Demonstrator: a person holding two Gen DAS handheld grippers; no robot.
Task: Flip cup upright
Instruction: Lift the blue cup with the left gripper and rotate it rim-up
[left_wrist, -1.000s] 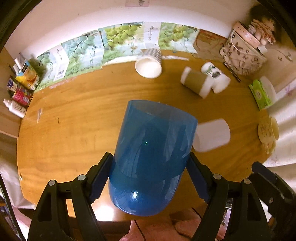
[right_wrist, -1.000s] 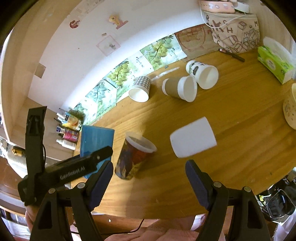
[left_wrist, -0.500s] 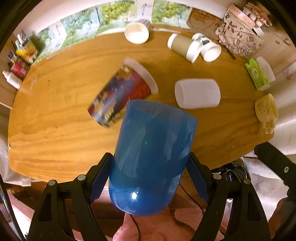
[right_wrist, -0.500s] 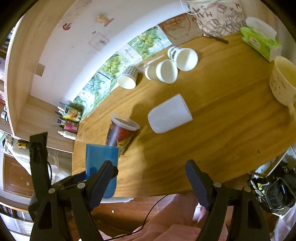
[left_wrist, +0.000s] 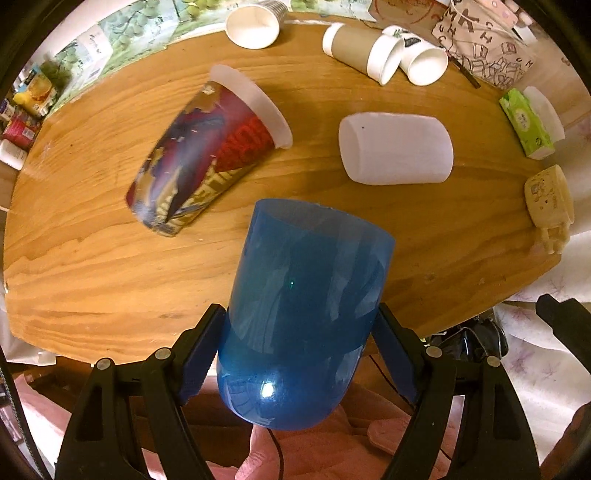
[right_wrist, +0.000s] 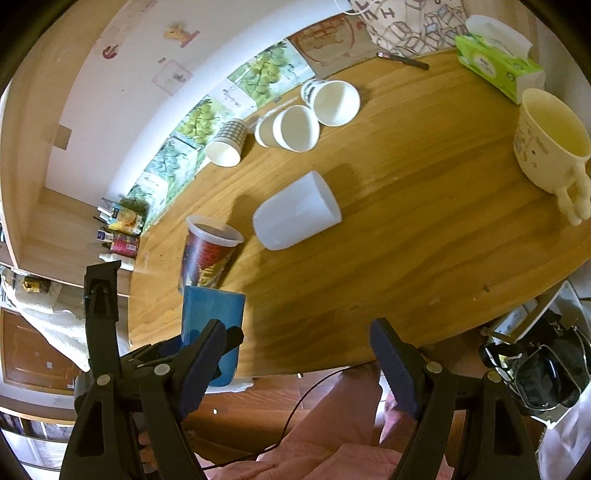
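Left tool (left_wrist: 299, 332): clenched on the translucent blue plastic cup (left_wrist: 303, 314), held clear above the near edge of the wooden counter (left_wrist: 92, 258), its open mouth pointing away from the tool. The printed red-and-blue plastic cup (left_wrist: 207, 158) and the white plastic cup (left_wrist: 397, 147) lie on their sides farther in. Right tool (right_wrist: 297, 354): released, holding nothing. Judged step: carrying, mid-flip. Next move calls for turning the base downward and setting it on bare wood, near the fallen cups but not touching.

Home: wooden table (right_wrist: 424, 236), tissue box (right_wrist: 495, 62), mug (right_wrist: 550, 147).
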